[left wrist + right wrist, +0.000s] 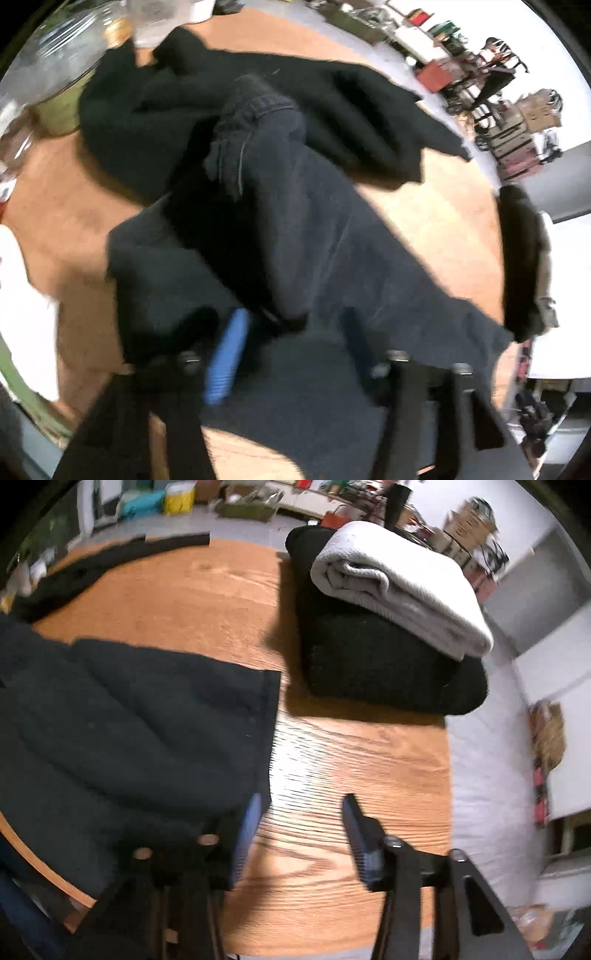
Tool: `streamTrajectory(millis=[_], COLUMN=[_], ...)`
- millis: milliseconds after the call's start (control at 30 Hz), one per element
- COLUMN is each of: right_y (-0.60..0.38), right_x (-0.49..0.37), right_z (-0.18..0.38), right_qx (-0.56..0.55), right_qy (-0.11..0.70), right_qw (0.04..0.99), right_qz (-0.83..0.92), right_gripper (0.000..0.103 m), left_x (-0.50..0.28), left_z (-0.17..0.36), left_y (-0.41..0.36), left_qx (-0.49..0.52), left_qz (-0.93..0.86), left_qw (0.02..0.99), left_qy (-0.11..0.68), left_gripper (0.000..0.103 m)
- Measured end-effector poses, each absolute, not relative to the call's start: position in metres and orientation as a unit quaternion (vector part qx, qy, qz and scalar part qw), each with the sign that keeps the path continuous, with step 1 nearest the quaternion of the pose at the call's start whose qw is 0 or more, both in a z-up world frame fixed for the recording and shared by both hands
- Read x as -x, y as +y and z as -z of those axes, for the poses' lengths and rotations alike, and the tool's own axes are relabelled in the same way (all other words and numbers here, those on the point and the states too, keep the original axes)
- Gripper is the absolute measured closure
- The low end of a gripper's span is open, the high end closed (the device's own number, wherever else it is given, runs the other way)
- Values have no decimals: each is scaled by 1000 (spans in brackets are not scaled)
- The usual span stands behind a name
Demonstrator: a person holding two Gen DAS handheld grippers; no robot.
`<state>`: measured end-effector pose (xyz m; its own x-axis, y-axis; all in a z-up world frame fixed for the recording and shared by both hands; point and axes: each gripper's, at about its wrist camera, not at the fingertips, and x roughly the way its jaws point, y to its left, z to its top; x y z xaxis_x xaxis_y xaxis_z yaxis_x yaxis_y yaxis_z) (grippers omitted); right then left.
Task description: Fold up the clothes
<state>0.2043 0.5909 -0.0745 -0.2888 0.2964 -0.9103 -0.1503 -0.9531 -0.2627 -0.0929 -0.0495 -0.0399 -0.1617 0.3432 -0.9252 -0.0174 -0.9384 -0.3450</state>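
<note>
Both the left gripper (pixel 291 350) and right gripper (pixel 301 834) are open, empty; next, pinch the dark jeans (pixel 314 229) at matching hem corners, keeping layers flat on the surface (pixel 332 760).

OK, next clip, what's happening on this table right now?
A person with a handheld gripper in each hand is folding clothes on a wooden table. The left gripper hangs over dark jeans lying across a black garment. The right gripper is open over bare wood beside the jeans' edge, holding nothing. A folded grey garment sits on a folded black one at the side.
</note>
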Motion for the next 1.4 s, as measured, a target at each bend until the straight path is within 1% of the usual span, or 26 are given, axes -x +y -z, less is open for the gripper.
streamTrajectory(millis=[67,167,267,333,433,467,533,633,800,833,867,900,933,967,1000,1067,1333,1400], right_y=[584,577,575,571,567,567,566,567,570,571,573,574,576,579,581,586,602,605], right_x=[-199,-192,-184,-184,-181,-180,-178,-179,-184,-186,-187,-189,-190,-192,-193,-196,-209,-215], right_z=[82,97,115,129,135,135,135,137,143,143,144,145,145,145,144,143,131,126], right_qx=[572,574,564,576,582,579,574,575,585,587,587,588,587,587,585,582,558,549], right_qy=[-36,5,70,99,103,104,106,99,91,90,90,90,92,95,98,107,154,167], right_qw=[125,105,90,78,68,69,70,77,80,81,82,83,84,87,89,93,101,96], right_qz=[-810,-812,-818,-808,-804,-806,-809,-808,-802,-801,-800,-800,-800,-800,-800,-801,-809,-814], right_gripper=[33,32,31,31,30,27,26,26,26,26,26,26,25,25,25,25,24,21], left_x=[80,57,35,24,16,17,23,32,32,32,31,30,29,28,27,24,1,-13], left_z=[42,48,54,58,67,70,72,71,72,71,69,67,63,59,53,39,-18,-26], left_y=[-49,-33,4,28,63,71,81,90,107,109,111,113,114,115,115,113,68,55], left_qx=[641,658,672,676,685,686,687,688,688,686,682,677,672,668,661,648,611,607], left_qz=[-746,-725,-700,-688,-677,-676,-679,-677,-681,-684,-689,-694,-697,-699,-702,-709,-724,-721], left_qw=[131,169,228,255,269,266,257,258,250,248,247,247,250,256,263,276,319,333], left_qy=[-126,-116,-85,-65,-28,-20,-19,-39,-13,-9,-1,11,18,21,25,25,-28,-36], left_gripper=[37,37,37,37,37,37,37,37,37,38,55,69,91,99,101,101,101,101])
